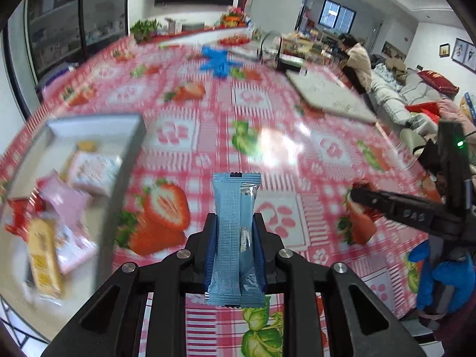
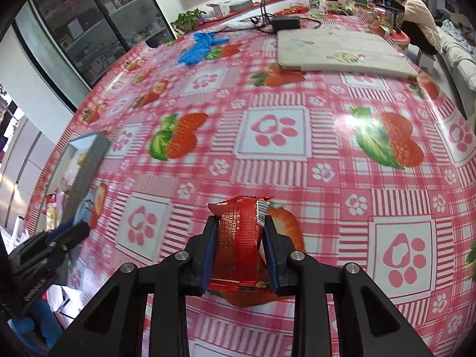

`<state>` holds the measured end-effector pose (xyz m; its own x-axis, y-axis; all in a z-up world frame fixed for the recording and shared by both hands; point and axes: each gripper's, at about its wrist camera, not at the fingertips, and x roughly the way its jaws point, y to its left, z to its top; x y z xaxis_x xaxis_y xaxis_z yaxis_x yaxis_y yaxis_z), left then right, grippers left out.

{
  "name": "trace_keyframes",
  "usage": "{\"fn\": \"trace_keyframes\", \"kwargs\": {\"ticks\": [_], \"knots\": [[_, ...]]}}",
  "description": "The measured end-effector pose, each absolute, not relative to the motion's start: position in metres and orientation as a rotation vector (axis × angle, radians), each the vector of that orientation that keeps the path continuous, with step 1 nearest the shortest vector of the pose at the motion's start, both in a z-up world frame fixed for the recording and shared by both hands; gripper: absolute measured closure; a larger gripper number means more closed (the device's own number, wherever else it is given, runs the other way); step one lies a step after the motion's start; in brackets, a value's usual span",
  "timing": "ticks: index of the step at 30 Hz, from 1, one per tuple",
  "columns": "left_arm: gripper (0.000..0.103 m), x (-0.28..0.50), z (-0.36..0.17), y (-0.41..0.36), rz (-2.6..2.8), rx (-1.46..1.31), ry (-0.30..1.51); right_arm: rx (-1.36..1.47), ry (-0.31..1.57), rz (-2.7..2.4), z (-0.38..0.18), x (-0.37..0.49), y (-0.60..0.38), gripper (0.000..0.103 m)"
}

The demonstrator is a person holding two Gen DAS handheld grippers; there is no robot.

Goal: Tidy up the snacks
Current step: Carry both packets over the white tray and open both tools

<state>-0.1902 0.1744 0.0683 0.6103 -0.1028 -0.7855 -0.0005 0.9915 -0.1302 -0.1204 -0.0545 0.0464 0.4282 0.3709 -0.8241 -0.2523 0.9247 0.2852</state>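
Note:
My left gripper (image 1: 235,220) is shut on a light blue snack packet (image 1: 232,232), held upright above the strawberry tablecloth. To its left lies a grey tray (image 1: 131,136) with several snack packets, pink (image 1: 92,172), yellow (image 1: 44,261) and red (image 1: 17,214). My right gripper (image 2: 239,223) is shut on a red snack packet (image 2: 241,238) above the table. The right gripper also shows at the right edge of the left wrist view (image 1: 357,193). The tray shows at the far left of the right wrist view (image 2: 89,163), with the left gripper (image 2: 77,232) beside it.
A pale board (image 2: 336,50) lies at the table's far right. A blue glove (image 2: 202,47) lies at the far side, with a black box and cables (image 2: 285,22) behind it. A person (image 2: 416,12) sits beyond the table. Glass cabinets stand at the left.

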Motion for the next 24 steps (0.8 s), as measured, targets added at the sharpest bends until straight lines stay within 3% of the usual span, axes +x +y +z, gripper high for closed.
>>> {"fn": "trace_keyframes", "kwargs": {"ticks": [12,24], "knots": [[0.078,-0.210,0.136,0.260,0.090,-0.119,0.838,0.087,0.969,0.537,0.115,-0.119,0.019,0.072],[0.078,-0.235,0.152,0.365,0.241,-0.180,0.899,-0.056,0.941,0.770,0.153,-0.119,0.162,0.072]]}}
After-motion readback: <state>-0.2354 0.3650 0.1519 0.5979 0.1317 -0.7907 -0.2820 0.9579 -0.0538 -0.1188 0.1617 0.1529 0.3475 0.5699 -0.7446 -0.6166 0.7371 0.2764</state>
